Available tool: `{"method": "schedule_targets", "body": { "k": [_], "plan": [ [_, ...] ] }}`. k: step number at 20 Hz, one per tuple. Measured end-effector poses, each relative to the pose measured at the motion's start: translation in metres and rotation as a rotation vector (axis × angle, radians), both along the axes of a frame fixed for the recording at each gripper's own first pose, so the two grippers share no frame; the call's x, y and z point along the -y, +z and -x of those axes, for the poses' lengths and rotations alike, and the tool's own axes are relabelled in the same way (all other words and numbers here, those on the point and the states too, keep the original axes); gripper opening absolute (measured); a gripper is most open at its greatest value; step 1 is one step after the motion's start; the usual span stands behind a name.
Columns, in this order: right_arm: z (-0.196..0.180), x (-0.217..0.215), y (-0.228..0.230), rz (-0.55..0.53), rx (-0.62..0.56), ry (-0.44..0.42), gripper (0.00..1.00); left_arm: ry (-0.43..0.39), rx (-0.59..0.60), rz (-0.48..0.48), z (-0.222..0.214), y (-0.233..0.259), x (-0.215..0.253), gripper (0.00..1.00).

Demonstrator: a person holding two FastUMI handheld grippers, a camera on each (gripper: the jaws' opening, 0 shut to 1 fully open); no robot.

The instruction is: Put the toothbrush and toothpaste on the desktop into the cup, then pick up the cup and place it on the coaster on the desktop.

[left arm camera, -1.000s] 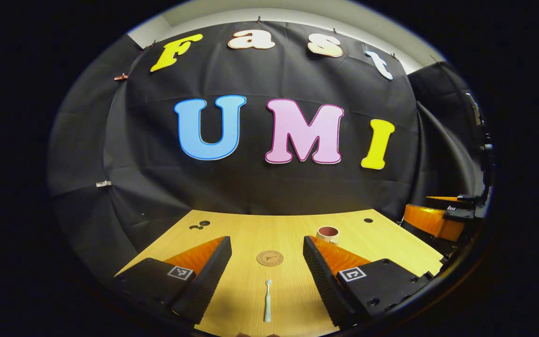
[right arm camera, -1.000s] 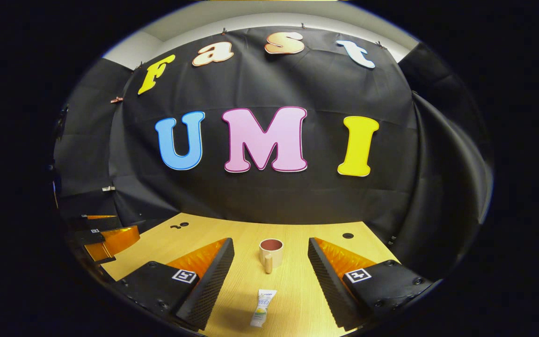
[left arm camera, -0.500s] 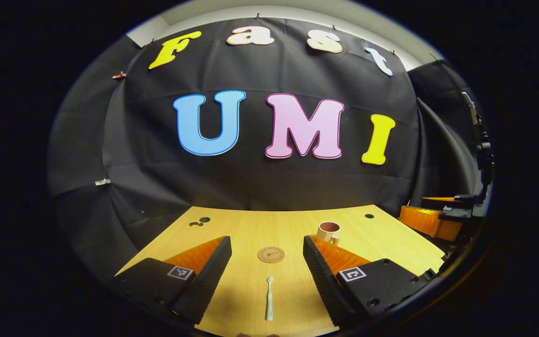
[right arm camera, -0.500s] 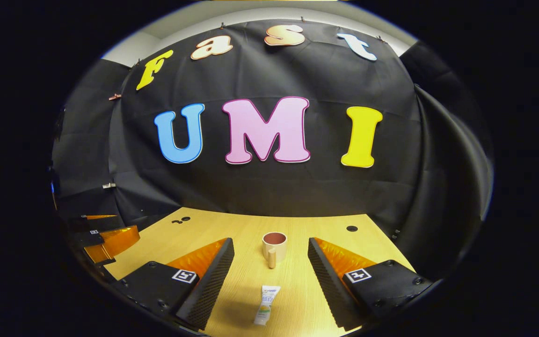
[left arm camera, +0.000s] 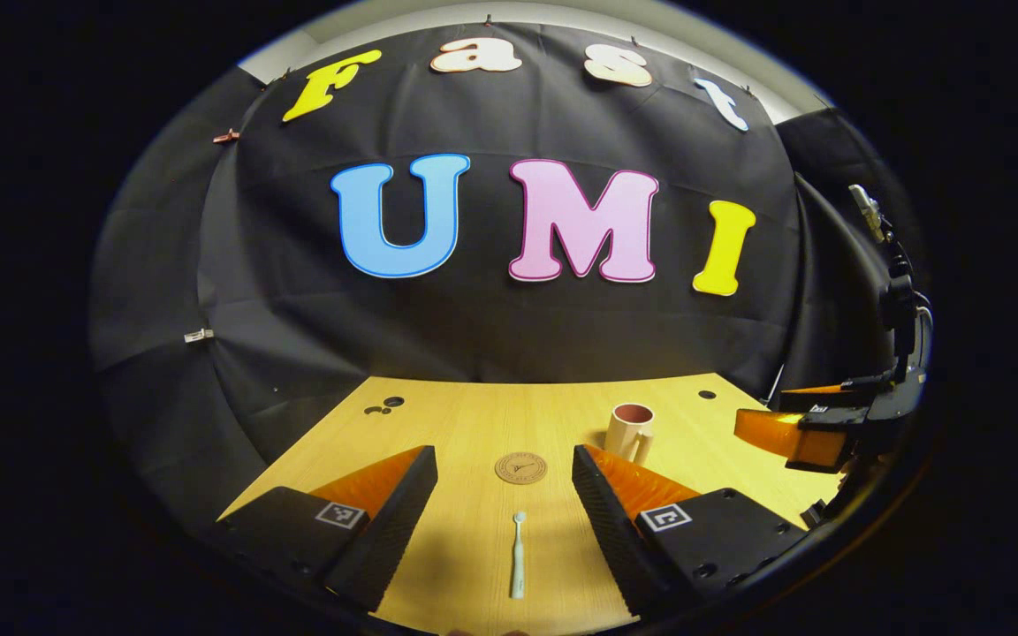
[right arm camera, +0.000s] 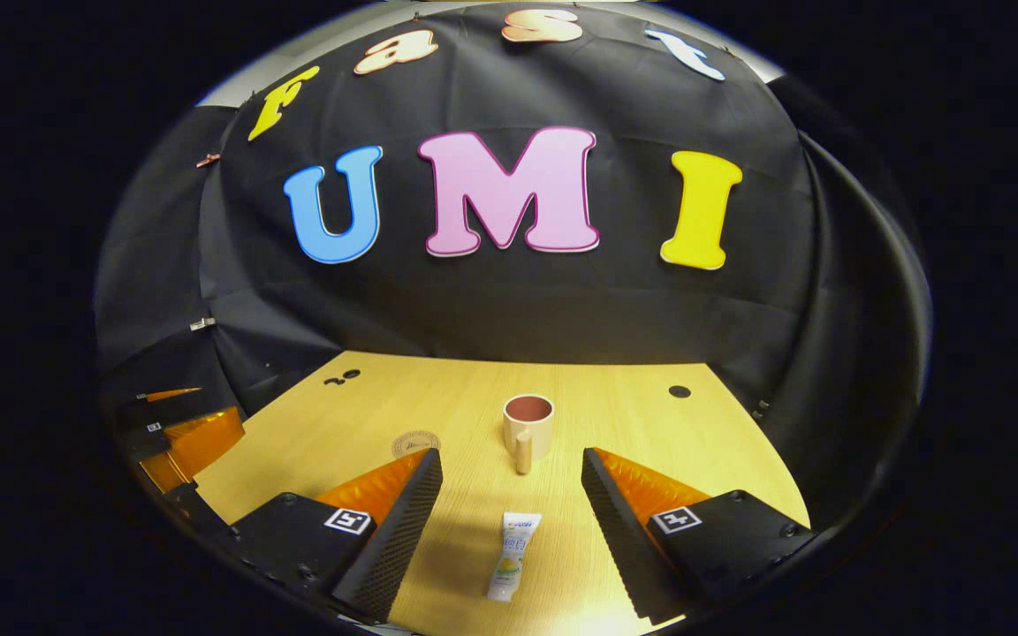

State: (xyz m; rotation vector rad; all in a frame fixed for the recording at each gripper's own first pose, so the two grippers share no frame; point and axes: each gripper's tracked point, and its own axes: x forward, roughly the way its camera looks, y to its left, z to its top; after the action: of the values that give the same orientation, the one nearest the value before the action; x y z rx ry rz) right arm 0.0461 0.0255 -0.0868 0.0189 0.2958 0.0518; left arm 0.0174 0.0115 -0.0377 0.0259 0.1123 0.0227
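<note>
Toothbrush [left arm camera: 518, 556] lies flat on the counter [left arm camera: 474, 424] between your wide-open, empty left gripper [left arm camera: 505, 521], just short of the coaster [left arm camera: 520, 468]; lower straight, pinch mid-handle. Right gripper [right arm camera: 512, 530], equally open, straddles the toothpaste [right arm camera: 512, 556] before the cup [right arm camera: 527, 424].

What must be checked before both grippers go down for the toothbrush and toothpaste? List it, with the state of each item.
1. Left gripper open, toothbrush lying between its fingers: ok.
2. Right gripper open, toothpaste lying between its fingers: ok.
3. Fingers touching either item: not yet; both hang above the desktop.
4. Cup upright, mouth open, nothing seen inside: ok.
5. Coaster bare, apart from the cup: ok.
6. Height left above the desktop: cannot tell.
</note>
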Motion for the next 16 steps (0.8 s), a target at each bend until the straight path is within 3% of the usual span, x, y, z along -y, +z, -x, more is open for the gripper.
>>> {"method": "schedule_targets", "body": {
  "k": [8, 16],
  "plan": [
    [-0.026, -0.014, -0.044, 0.002, -0.15, 0.054, 0.98, 0.086, -0.09, 0.02, -0.013, -0.032, -0.016, 0.98],
    [-0.03, -0.01, -0.131, 0.015, -0.441, 0.061, 0.98, 0.132, -0.189, 0.019, -0.037, -0.063, -0.017, 0.98]
  ]
}}
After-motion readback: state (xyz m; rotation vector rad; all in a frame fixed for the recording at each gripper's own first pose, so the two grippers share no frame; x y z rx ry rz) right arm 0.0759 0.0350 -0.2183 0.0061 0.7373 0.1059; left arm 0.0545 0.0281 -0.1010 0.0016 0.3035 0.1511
